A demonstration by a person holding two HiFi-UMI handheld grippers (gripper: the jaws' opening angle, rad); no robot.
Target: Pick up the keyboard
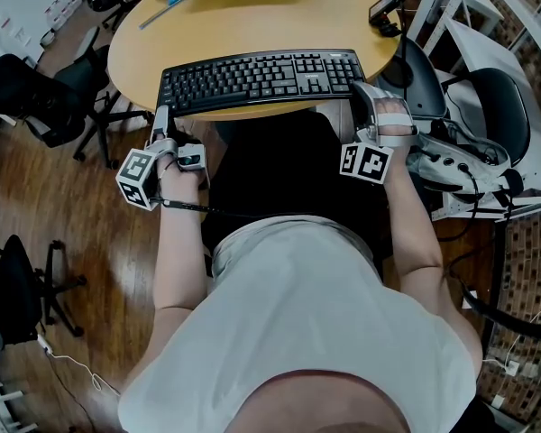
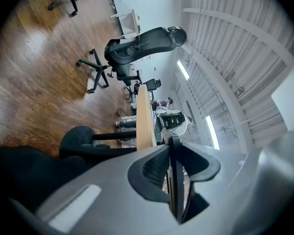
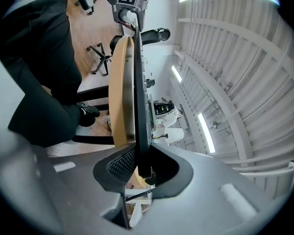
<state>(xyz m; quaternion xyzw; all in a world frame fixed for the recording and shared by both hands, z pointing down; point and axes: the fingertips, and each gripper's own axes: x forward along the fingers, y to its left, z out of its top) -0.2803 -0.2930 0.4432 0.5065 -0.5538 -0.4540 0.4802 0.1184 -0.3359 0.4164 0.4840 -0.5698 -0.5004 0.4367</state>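
Keyboard (image 1: 261,79): black, full-size, lying flat and keys-up on the round wooden table (image 1: 252,21), at the rim nearest the person
Long axis: runs left to right across the head view, square to both forearms; the near long edge follows the table's rim
Left end: sits between the jaws of the left gripper (image 1: 162,126), which reaches in level from the person's side
Right end: sits between the jaws of the right gripper (image 1: 364,96), which also comes in level from the near side
Left gripper grip: clamped on the keyboard's thin edge, which its own view shows as a dark slab pinched between the pads
Right gripper grip: clenched on the keyboard's edge; in its own view the dark slab runs straight out from between the pads, beside the tan table edge
Nearer hand: neither, as each holds its own end with the keyboard spanning the gap between them
What the lift turns on: probably both ends rising together, since a long board held only at its tips would tilt or twist if one side led
Risk: the thin edge could slip from a pad
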